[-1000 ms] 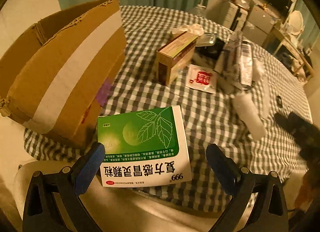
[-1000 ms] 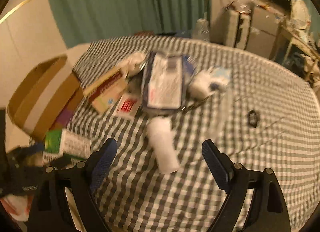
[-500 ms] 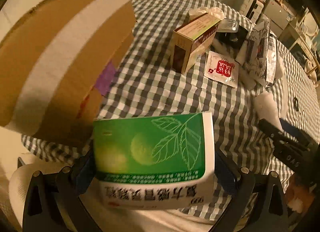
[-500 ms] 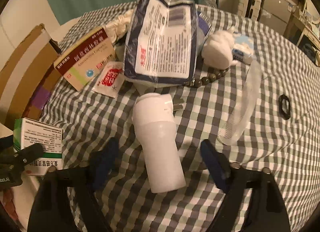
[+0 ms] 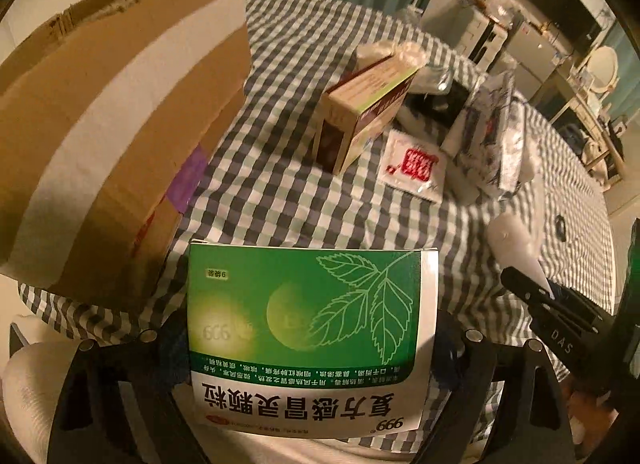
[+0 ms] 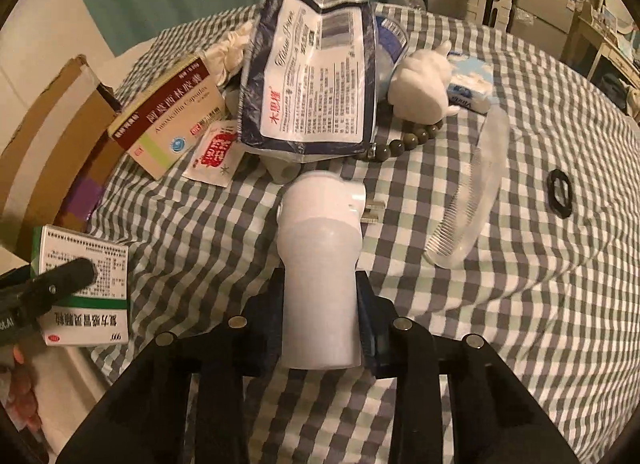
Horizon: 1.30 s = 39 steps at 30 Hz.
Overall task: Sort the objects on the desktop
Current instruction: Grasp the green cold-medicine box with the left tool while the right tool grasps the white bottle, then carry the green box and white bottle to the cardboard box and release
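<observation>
My left gripper (image 5: 312,348) is shut on a green and white medicine box (image 5: 308,328), held at the near edge of the checked table (image 5: 304,200), just right of an open cardboard box (image 5: 112,116). My right gripper (image 6: 320,320) is shut on a white plug-in device (image 6: 320,264) lying on the cloth. In the right wrist view the medicine box (image 6: 84,284) and a left finger (image 6: 60,276) show at the left edge.
A maroon and beige medicine box (image 6: 168,120), a red sachet (image 6: 214,152), a large plastic pack (image 6: 316,80), a white figurine (image 6: 424,88), a bead bracelet (image 6: 400,144), a clear comb (image 6: 472,200) and a black ring (image 6: 558,192) lie on the table.
Both grippers moved forward and closed: the left on the green medicine box, the right on the white device. The left one has lifted the box slightly.
</observation>
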Motion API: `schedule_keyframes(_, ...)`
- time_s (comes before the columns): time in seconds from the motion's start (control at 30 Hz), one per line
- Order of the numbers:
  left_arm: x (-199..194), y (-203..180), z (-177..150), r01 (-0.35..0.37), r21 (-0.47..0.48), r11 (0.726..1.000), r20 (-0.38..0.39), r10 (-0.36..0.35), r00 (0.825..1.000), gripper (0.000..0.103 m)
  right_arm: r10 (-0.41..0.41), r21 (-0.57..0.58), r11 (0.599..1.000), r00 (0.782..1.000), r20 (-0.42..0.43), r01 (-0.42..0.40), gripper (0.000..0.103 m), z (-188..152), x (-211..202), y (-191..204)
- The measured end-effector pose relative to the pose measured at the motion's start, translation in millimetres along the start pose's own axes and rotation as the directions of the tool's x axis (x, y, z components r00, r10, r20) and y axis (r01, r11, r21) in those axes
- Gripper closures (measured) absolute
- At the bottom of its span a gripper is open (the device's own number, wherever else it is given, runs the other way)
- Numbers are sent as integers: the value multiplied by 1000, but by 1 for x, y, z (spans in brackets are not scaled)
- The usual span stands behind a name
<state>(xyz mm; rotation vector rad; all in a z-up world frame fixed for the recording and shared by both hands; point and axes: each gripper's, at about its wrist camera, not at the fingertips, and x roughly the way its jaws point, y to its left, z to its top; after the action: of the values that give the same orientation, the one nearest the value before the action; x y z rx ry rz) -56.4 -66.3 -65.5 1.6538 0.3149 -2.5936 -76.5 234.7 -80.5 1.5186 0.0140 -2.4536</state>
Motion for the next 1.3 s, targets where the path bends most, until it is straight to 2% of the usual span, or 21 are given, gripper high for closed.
schedule_keyframes(0.17,-15,-4,5,41,14,999,66,-42,997,10,11,5,1000,999,40,-11,73,-3,-24,12)
schedule_keyframes(0.3,-25,-5,9,55,10,998,100,-56,993,10,21,-25,1000,997,68,-19,91,-3,-43,29)
schedule_keyframes(0.47,-27,-2,6,73,8,997,111,-74,991,10,1,-31,1000,999,47,1,91,-11,-37,34)
schedule_keyframes(0.5,-26,0,4,71,4,997,109,-72,991,10,2,-15,1000,999,38,-2,85,-15,-34,33)
schedule_keyframes(0.53,-24,4,3,75,-10,997,102,-74,992,10,8,2,1000,999,34,-8,71,-14,-30,31)
schedule_keyframes(0.6,-25,7,2,93,-33,995,97,-90,991,10,-15,32,999,998,54,13,56,-12,-30,27)
schedule_keyframes(0.8,-21,-5,4,66,9,998,107,-67,992,10,-35,43,999,993,116,30,56,9,-26,25)
schedule_keyframes(0.97,-11,-8,6,46,40,998,101,-50,994,10,-21,71,997,997,78,15,55,27,9,23)
schedule_keyframes(1.07,-5,-7,8,48,40,998,85,-51,995,10,19,90,996,999,50,-23,55,31,29,22)
schedule_keyframes(1.17,-1,-7,10,43,46,998,85,-46,995,10,34,81,996,998,57,-38,56,31,28,22)
schedule_keyframes(1.3,-4,-14,9,34,77,996,103,-42,994,10,50,70,996,996,76,-55,56,24,8,25)
